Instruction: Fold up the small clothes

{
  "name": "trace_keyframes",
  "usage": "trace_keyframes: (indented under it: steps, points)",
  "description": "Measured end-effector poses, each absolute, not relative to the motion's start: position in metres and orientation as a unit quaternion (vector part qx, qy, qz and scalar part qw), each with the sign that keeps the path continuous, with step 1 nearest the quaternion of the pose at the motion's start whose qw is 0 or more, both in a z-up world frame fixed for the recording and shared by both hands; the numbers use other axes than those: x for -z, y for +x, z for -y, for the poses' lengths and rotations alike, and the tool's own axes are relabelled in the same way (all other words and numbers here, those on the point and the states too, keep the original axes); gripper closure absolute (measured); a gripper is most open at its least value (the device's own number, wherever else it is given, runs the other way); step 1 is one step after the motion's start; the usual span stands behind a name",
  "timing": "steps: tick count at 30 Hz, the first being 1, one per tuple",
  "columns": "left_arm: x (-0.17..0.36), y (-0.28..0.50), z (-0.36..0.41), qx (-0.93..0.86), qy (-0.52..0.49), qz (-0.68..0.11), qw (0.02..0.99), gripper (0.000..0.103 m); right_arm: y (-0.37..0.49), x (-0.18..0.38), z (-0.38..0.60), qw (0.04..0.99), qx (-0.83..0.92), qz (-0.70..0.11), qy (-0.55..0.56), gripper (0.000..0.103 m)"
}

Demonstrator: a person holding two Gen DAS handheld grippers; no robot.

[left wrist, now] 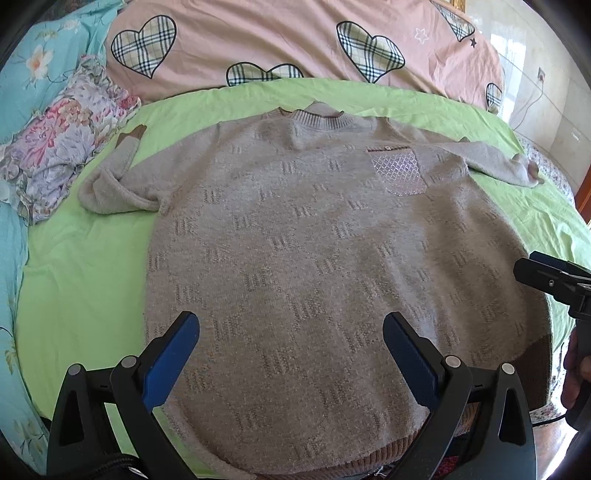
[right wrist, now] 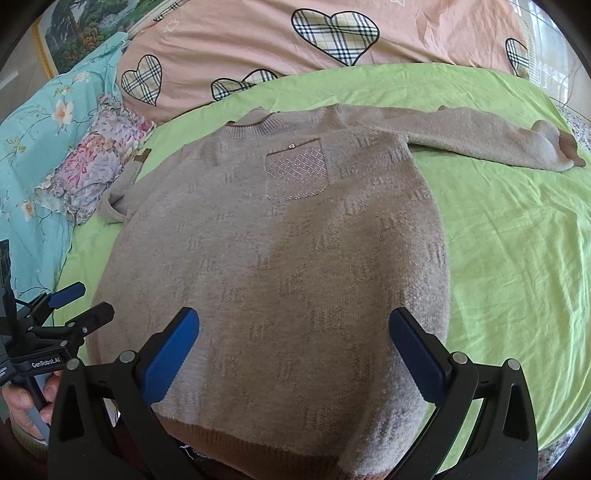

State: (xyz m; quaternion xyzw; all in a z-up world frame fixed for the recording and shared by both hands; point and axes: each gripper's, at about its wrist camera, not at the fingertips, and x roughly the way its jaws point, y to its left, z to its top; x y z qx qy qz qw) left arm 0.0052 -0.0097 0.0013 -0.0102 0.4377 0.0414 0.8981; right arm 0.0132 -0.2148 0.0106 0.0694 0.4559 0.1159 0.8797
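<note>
Beige knit sweater [left wrist: 314, 258] lies flat, front up, on the green sheet [left wrist: 81, 280], collar away from the cameras, hem nearest them. Chest pocket [left wrist: 397, 171] with a sparkly diamond pattern faces up.

Left gripper [left wrist: 291, 332]: blue-padded fingers [left wrist: 171, 354] spread wide above the lower body of the sweater, pinching nothing. Right gripper [right wrist: 293, 332]: likewise spread, over the hem region, nothing between the fingers.

Left wrist view only: the bent sleeve [left wrist: 114, 177] in full, doubled back on itself beside the floral cushion [left wrist: 62, 147], brown cuff up; the right gripper at frame right edge.

Right wrist view only: the other sleeve [right wrist: 480, 136] stretched straight across the sheet to its brown cuff [right wrist: 570, 149]; the left gripper at lower left, held in a hand [right wrist: 26, 402]; a framed landscape picture [right wrist: 81, 29] behind the pink heart-print quilt [right wrist: 229, 40].
</note>
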Motion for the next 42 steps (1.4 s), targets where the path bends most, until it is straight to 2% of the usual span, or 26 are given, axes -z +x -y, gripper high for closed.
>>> trace_keyframes:
  steps: [42]
  points:
    - [-0.001, 0.036, 0.0, -0.056, -0.009, -0.449, 0.892, 0.003, 0.043, -0.015, 0.212, 0.868, -0.124, -0.473, 0.085, 0.001]
